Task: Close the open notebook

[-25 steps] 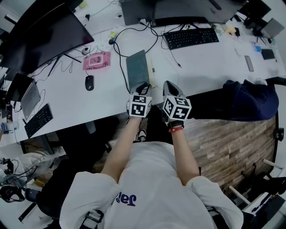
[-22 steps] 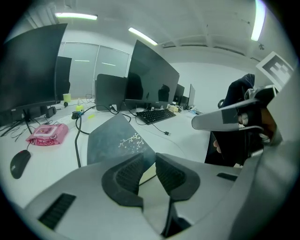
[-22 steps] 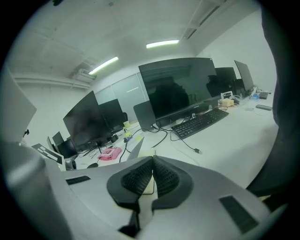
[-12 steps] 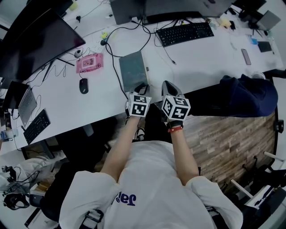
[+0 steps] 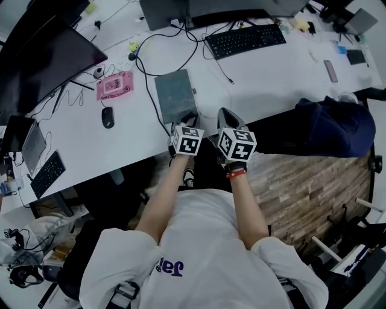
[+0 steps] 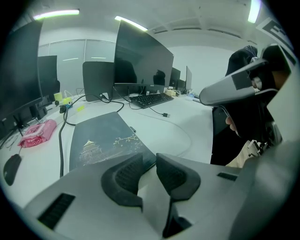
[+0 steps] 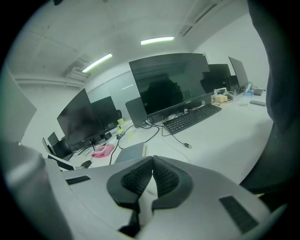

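Dark-covered notebook [image 5: 176, 95] flat and closed on white bench [image 5: 271, 66], just beyond left gripper [image 6: 149, 164]. Left fingers [image 6: 126, 176] just opening, released, nothing between. Right gripper [image 7: 151, 176] clenched, empty. Closing apparently done; withdrawal likely next.

Count on the worktop [image 5: 271, 84]: 1 notebook [image 5: 176, 96], close to the near edge. 2 black keyboards: one [image 5: 244, 40] at the far edge, a smaller one [image 5: 47, 174] at the left end. 1 black mouse [image 5: 107, 117] and 1 pink pack [image 5: 114, 86], both left of the notebook. Monitors: 2 clear, one [image 5: 45, 57] along the left side and one [image 5: 229, 7] at the far edge; there are more behind them but I can't separate them. 1 slim phone-like slab [image 5: 330, 70] toward the right end. 1 dark cloth bundle [image 5: 332, 128] at the right near edge. Black cables [image 5: 145, 72]: several, tangled, no exact count.
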